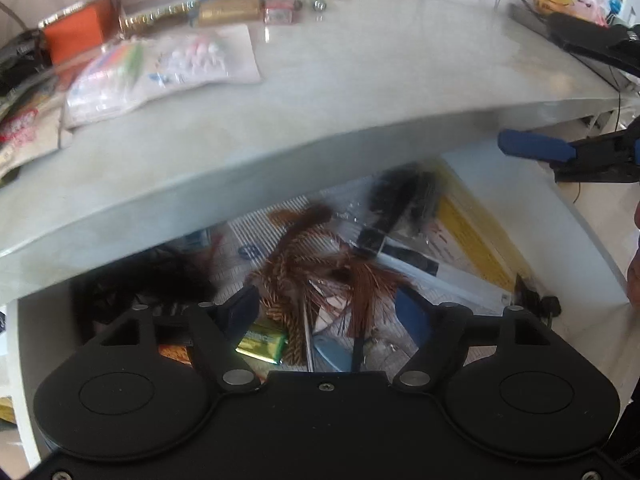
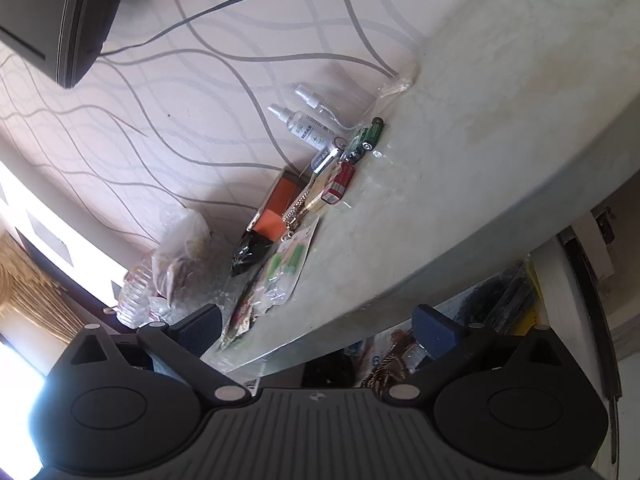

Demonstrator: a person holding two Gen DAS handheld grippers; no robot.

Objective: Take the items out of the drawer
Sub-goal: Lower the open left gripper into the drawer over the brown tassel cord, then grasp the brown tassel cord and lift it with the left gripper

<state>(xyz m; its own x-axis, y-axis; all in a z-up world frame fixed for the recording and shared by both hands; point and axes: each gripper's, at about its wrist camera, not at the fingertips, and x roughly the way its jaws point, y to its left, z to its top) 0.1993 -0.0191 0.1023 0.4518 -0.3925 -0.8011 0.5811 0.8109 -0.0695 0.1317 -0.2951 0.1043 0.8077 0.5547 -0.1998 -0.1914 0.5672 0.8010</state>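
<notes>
The open white drawer [image 1: 568, 240] sits under the pale tabletop [image 1: 360, 80]. Inside lie a brown tasselled cord [image 1: 316, 264], a green-yellow battery [image 1: 262, 340], a black brush in a clear bag [image 1: 400, 200] and a black tangle [image 1: 152, 280]. My left gripper [image 1: 328, 312] is open and empty, hovering just above the cord and battery. My right gripper [image 2: 316, 328] is open and empty, above the tabletop's front edge [image 2: 440, 272]; one of its blue fingers [image 1: 532, 148] shows at the right in the left wrist view. The drawer's contents [image 2: 392, 356] show partly below it.
On the tabletop lie a clear bag of small items [image 1: 160, 68], an orange box [image 1: 76, 32], gold boxes [image 1: 228, 10], batteries [image 2: 370, 136] and two spray bottles [image 2: 304, 128]. A dark monitor [image 2: 60, 12] hangs at the upper left of the right wrist view.
</notes>
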